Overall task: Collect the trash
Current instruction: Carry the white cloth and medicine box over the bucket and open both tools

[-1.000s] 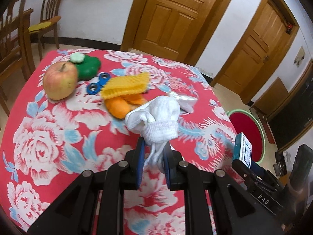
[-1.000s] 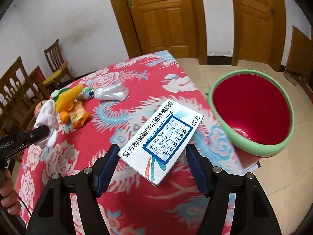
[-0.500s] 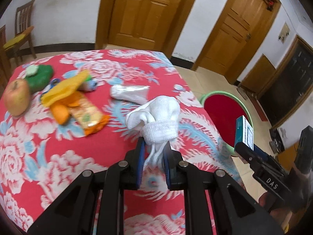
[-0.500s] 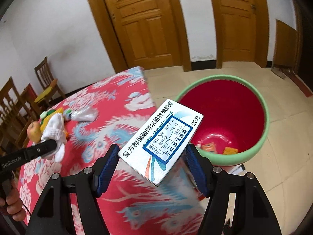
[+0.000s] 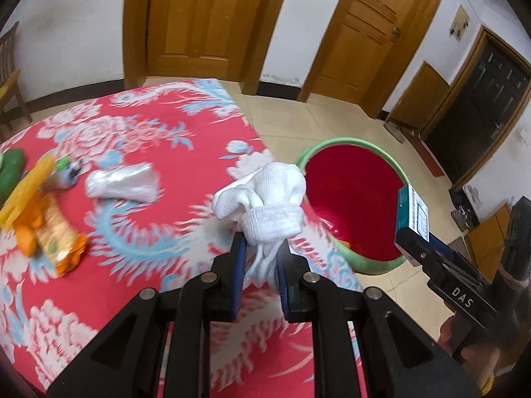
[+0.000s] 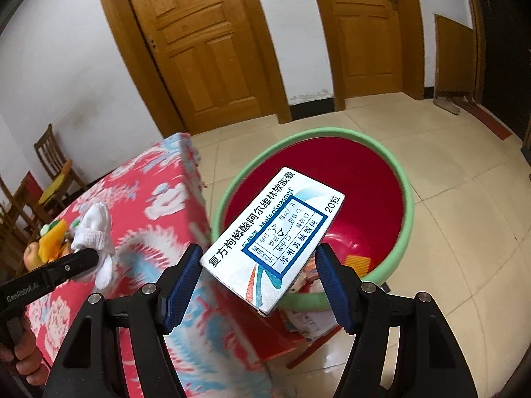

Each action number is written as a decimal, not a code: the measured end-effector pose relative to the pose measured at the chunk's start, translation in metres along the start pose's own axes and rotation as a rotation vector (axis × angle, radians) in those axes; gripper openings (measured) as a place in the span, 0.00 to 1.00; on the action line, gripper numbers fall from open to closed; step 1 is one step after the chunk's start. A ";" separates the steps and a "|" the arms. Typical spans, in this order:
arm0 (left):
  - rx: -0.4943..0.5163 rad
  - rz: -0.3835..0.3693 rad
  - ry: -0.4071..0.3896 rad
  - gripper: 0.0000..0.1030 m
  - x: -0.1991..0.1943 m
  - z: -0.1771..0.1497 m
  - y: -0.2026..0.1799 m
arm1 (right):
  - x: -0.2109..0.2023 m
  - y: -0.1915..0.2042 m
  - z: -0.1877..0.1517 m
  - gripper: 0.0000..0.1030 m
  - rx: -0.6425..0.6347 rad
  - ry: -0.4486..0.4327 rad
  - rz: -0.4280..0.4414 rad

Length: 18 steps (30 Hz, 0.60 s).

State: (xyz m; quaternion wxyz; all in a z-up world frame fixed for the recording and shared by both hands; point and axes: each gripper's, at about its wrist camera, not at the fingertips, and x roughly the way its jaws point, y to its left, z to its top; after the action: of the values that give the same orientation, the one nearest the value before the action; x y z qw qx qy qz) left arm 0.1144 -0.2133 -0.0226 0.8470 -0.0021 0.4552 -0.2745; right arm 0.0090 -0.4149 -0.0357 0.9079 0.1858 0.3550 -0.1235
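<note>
Red floral tablecloth [image 5: 139, 152], tiled floor [image 6: 448, 179], wooden doors [image 6: 205, 43]

Soft, even indoor light, no harsh shadows. Heavy fisheye warp with dark vignetted corners, and the worktop [image 5: 139, 152] cloth looks motion-smeared.

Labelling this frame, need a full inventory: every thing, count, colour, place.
white sock: 1, white, clamped in left tongs
medicine box: 1, white and blue, between right tongs
bin: 1, red inside, green rim, on floor beside table
tablecloth: 1, red floral, covers table
clear plastic bag: 1, on table
snack wrapper: 1, orange, table's left
apple: 1, far table end
doors: 2, wood
chair: 1, wood, by wall
left tongs: black, blue pads
right tongs: black, blue pads
</note>
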 end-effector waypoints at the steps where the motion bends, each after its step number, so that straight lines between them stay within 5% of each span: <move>1: 0.006 -0.003 0.003 0.16 0.003 0.002 -0.003 | 0.002 -0.003 0.001 0.69 0.004 0.001 -0.004; 18: 0.098 -0.029 0.036 0.16 0.041 0.019 -0.050 | 0.023 -0.044 0.012 0.70 0.105 0.035 -0.029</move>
State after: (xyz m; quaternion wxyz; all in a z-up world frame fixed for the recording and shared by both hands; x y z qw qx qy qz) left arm 0.1238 -0.2799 -0.0302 0.8337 0.0377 0.4564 -0.3087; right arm 0.0168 -0.4620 -0.0548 0.8886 0.2302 0.3665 -0.1518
